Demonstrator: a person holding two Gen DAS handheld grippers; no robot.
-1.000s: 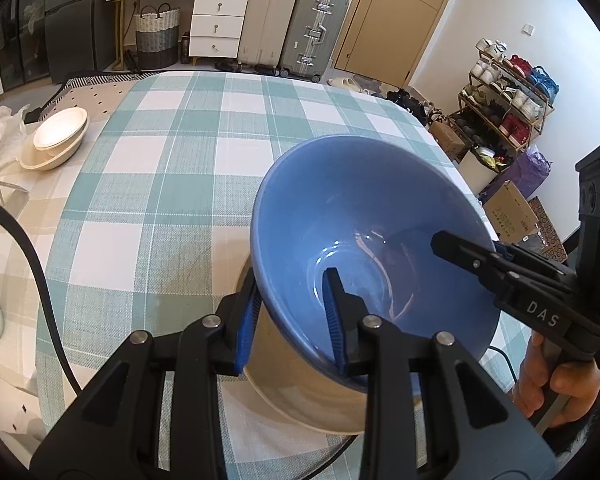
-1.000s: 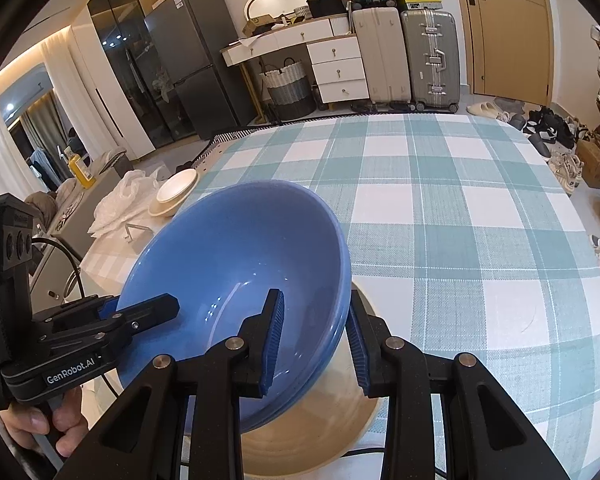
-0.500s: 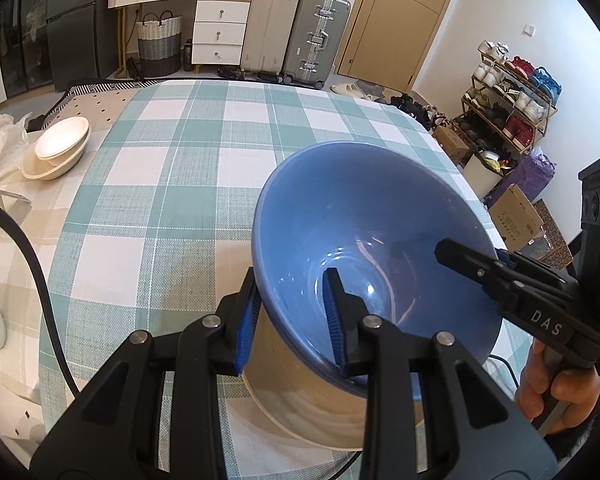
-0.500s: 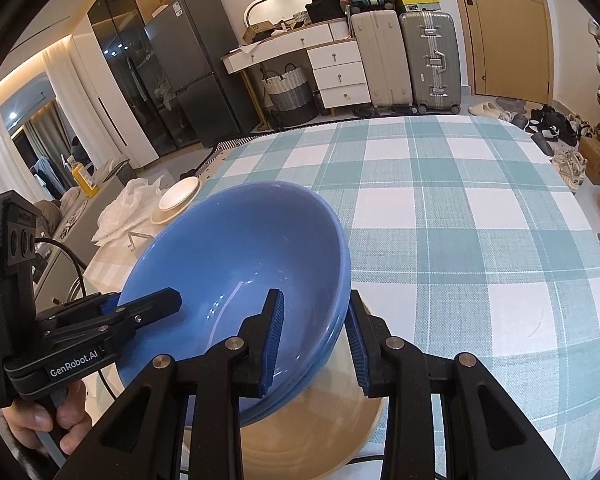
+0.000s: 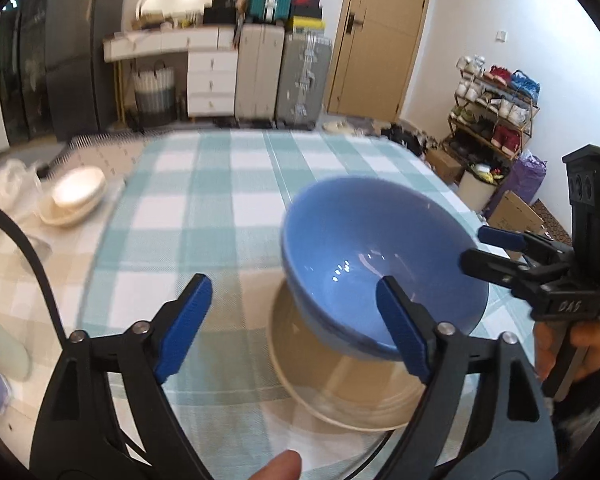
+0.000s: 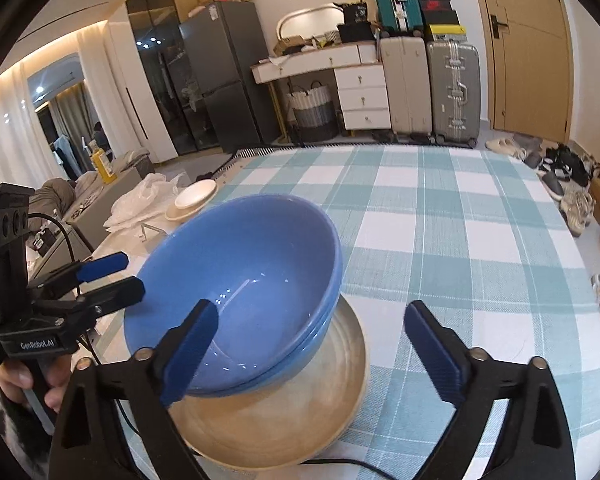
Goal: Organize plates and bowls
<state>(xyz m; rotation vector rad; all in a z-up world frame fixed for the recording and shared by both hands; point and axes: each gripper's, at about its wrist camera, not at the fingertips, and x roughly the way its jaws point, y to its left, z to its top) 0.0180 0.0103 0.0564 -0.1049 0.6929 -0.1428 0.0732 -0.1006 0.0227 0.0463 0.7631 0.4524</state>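
Note:
A blue bowl [image 5: 376, 264] [image 6: 240, 284] sits tilted inside a wide beige bowl [image 5: 340, 380] [image 6: 284, 412] on the checked tablecloth. It looks like two nested blue bowls. My left gripper [image 5: 296, 324] is open, its fingers apart, just short of the bowl's near left side; it also shows in the right wrist view [image 6: 116, 276]. My right gripper [image 6: 312, 348] is open, just behind the bowls; it also shows in the left wrist view [image 5: 496, 252]. Neither holds anything.
A stack of white dishes [image 5: 76, 196] [image 6: 192, 200] sits at the table's far left beside a white plastic bag [image 6: 140, 204]. The round table has a teal checked cloth [image 6: 440, 216]. Suitcases, drawers and a shoe rack [image 5: 496, 116] stand beyond.
Both grippers have opened and let go of the blue bowl, which now rests in the beige bowl. Both grippers have drawn back and tilted up a little.

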